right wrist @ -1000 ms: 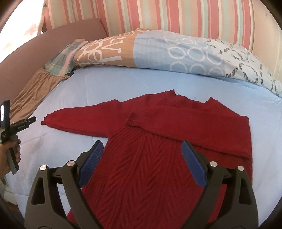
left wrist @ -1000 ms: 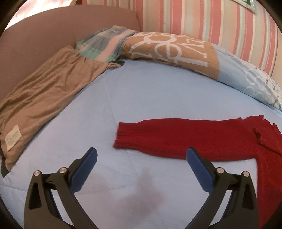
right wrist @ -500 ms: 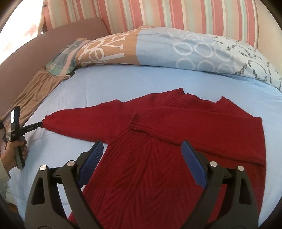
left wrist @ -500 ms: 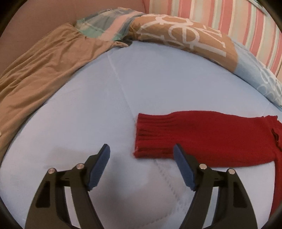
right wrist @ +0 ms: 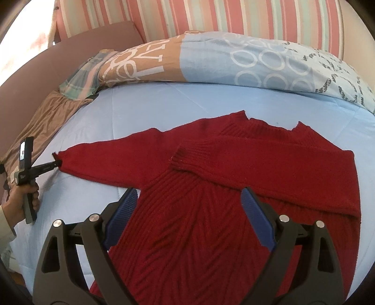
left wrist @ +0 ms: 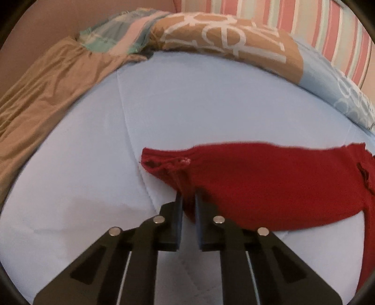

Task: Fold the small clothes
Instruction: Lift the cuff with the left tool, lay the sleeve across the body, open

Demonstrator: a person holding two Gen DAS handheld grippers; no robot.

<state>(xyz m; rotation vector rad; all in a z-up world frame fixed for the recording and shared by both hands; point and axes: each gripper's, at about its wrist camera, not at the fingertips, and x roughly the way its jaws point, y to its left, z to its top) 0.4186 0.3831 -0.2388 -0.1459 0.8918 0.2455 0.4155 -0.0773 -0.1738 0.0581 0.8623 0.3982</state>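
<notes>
A red knit sweater (right wrist: 211, 211) lies flat on the light blue bedsheet (right wrist: 164, 105). One sleeve is folded across its chest; the other sleeve (right wrist: 112, 159) stretches out to the left. My left gripper (left wrist: 188, 199) is shut on that sleeve's cuff (left wrist: 178, 173) and lifts it slightly; it also shows in the right wrist view (right wrist: 56, 163), held by a hand. My right gripper (right wrist: 187, 206) is open and empty, hovering over the sweater's body.
A patterned pillow (right wrist: 234, 61) lies along the back of the bed. A brown cloth (left wrist: 46, 93) and a plaid cloth (left wrist: 121, 35) lie at the left edge. A striped wall (right wrist: 211, 16) stands behind.
My left gripper moved forward onto the sleeve cuff and shut on it, bunching and lifting the cuff. My right gripper stayed open over the sweater.
</notes>
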